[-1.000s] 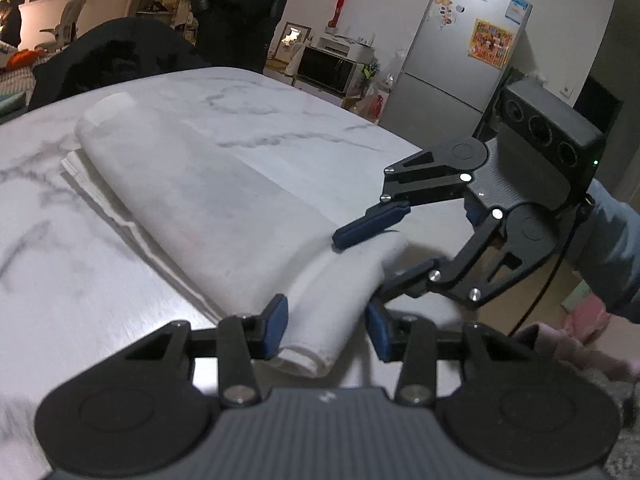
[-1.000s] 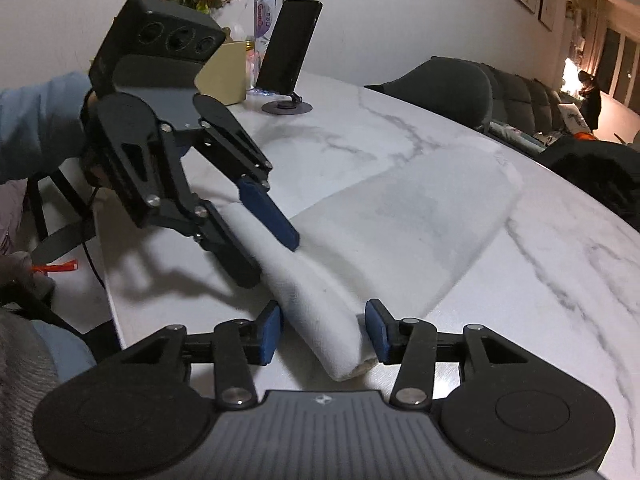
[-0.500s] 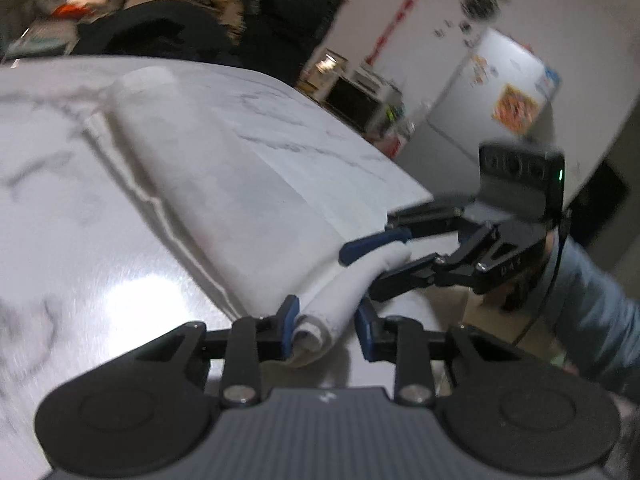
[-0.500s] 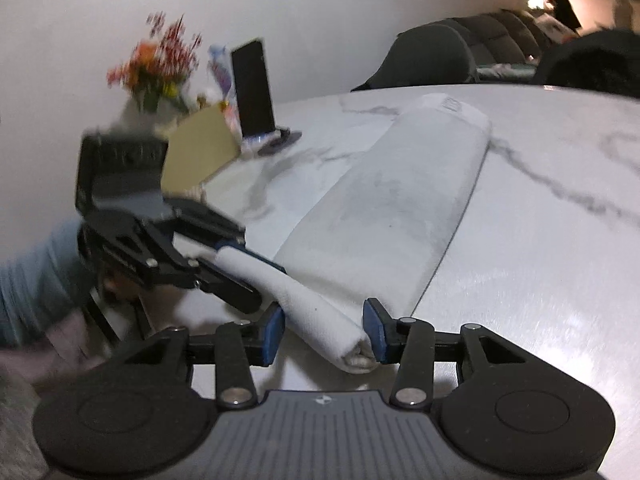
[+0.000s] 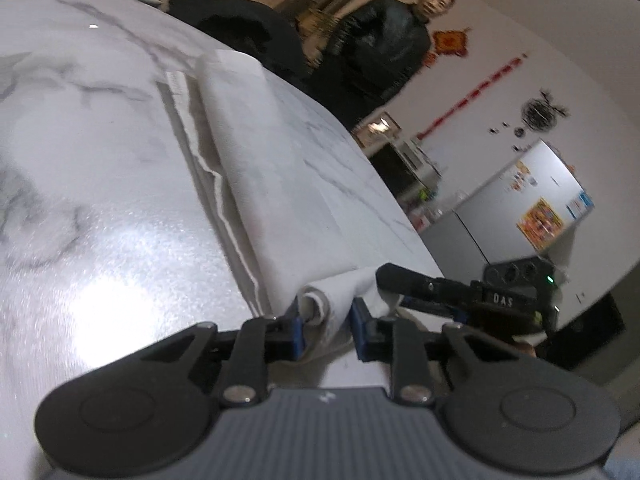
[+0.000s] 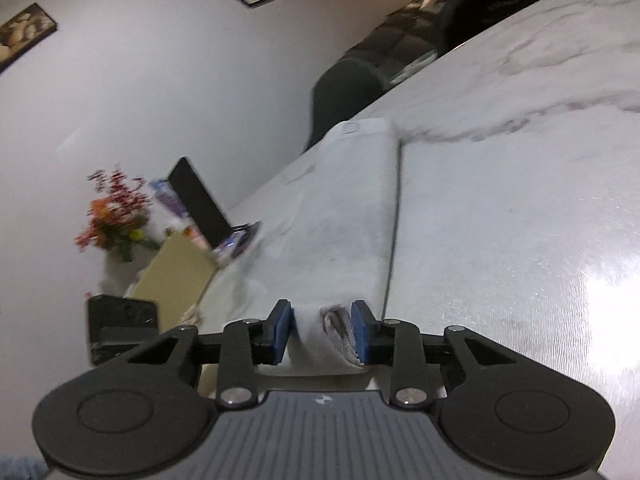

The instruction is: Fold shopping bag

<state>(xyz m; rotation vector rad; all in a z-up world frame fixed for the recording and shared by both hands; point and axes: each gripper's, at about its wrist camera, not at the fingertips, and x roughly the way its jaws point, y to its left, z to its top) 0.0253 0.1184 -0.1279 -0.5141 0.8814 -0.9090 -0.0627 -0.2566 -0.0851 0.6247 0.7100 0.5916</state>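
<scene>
Marble table [image 5: 100, 208] carries the white shopping bag [image 5: 264, 168], lying as a long folded strip. Since a second ago the left gripper [image 5: 326, 330] and right gripper [image 6: 320, 334] have both tightened from loose to pinching the rolled near end and tilted upward. I judge that the end-over fold is starting.

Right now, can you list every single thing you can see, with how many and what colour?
shopping bag: one, white, folded long on the table, near end rolled
table: one, white marble with grey veins
fridge: one, silver, far right
bystander: one, black jacket, behind table
flowers: one bunch, red and orange, table's far left
tablet: one, black, propped beside flowers
box: one, tan, near flowers
left hand-held gripper: black, blue pads, gripping the roll
right hand-held gripper: black, blue pads, gripping the roll
</scene>
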